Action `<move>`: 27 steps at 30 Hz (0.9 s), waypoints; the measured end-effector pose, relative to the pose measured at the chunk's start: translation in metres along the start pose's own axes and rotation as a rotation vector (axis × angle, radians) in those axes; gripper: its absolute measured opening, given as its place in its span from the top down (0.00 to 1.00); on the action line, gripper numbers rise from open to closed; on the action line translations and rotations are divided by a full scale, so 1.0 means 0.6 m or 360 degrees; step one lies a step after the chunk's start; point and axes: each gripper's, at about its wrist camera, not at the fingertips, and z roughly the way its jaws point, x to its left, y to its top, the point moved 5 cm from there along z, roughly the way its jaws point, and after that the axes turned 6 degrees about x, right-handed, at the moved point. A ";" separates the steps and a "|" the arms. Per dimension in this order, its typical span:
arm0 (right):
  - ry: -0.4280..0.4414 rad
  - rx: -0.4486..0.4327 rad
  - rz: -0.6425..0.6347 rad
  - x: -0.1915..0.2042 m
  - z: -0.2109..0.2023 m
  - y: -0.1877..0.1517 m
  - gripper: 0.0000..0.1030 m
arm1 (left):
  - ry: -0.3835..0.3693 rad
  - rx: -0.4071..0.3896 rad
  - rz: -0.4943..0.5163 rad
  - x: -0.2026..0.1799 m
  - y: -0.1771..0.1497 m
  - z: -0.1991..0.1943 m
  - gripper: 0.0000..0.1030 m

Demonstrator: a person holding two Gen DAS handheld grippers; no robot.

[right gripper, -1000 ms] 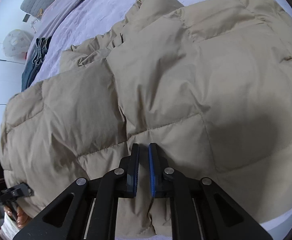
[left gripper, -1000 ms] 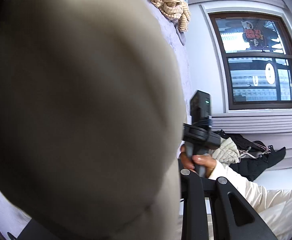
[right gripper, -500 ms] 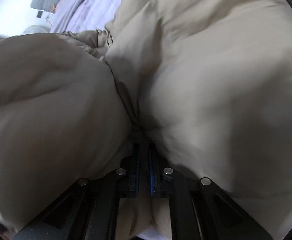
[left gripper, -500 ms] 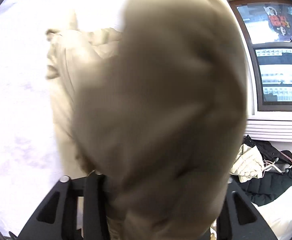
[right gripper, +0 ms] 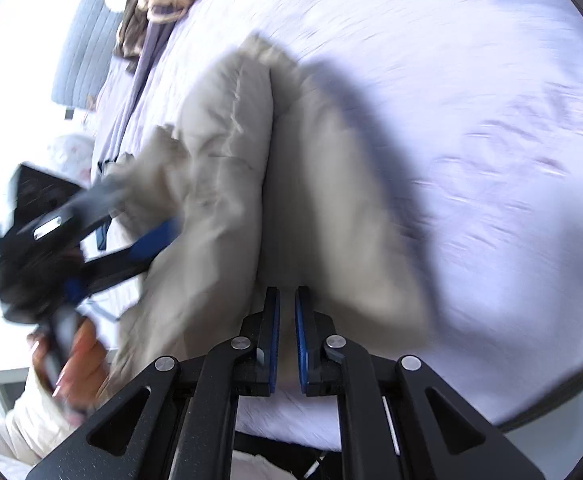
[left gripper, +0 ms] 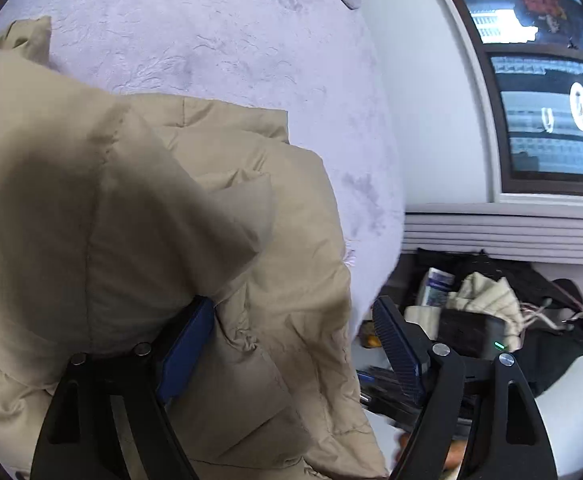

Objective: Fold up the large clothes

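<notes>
A beige puffer jacket [left gripper: 139, 240] lies bunched on a lilac bedspread [left gripper: 231, 40], one half doubled over the other. The left gripper [left gripper: 295, 344] is opening its jaws wide, with fabric draped between them. The right gripper [right gripper: 287, 332] is easing open a narrow gap over the hem — whether its pads still pinch cloth is unclear. Judged step: letting go after a fold; next, regrip an edge. Only the right view shows the person's hand [right gripper: 79, 364].
</notes>
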 end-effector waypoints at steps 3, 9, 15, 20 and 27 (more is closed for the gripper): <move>0.0140 -0.0112 -0.0068 0.021 -0.058 -0.032 0.15 | 0.0090 -0.0001 0.0059 -0.022 0.013 0.023 0.21; 0.0373 0.0090 -0.0307 0.100 -0.038 -0.076 0.12 | 0.0204 -0.0009 0.0121 0.006 -0.020 0.026 0.21; -0.0090 0.0133 -0.0306 0.086 0.029 -0.049 0.68 | 0.0310 -0.0266 0.0339 -0.012 -0.029 -0.079 0.21; -0.0392 -0.0051 -0.0529 0.087 0.000 -0.038 0.87 | 0.0722 -0.0629 0.0281 0.059 -0.024 -0.186 0.21; -0.0601 -0.0106 -0.0602 0.063 -0.017 -0.022 0.87 | 0.0812 -0.0615 0.0079 0.154 0.042 -0.129 0.21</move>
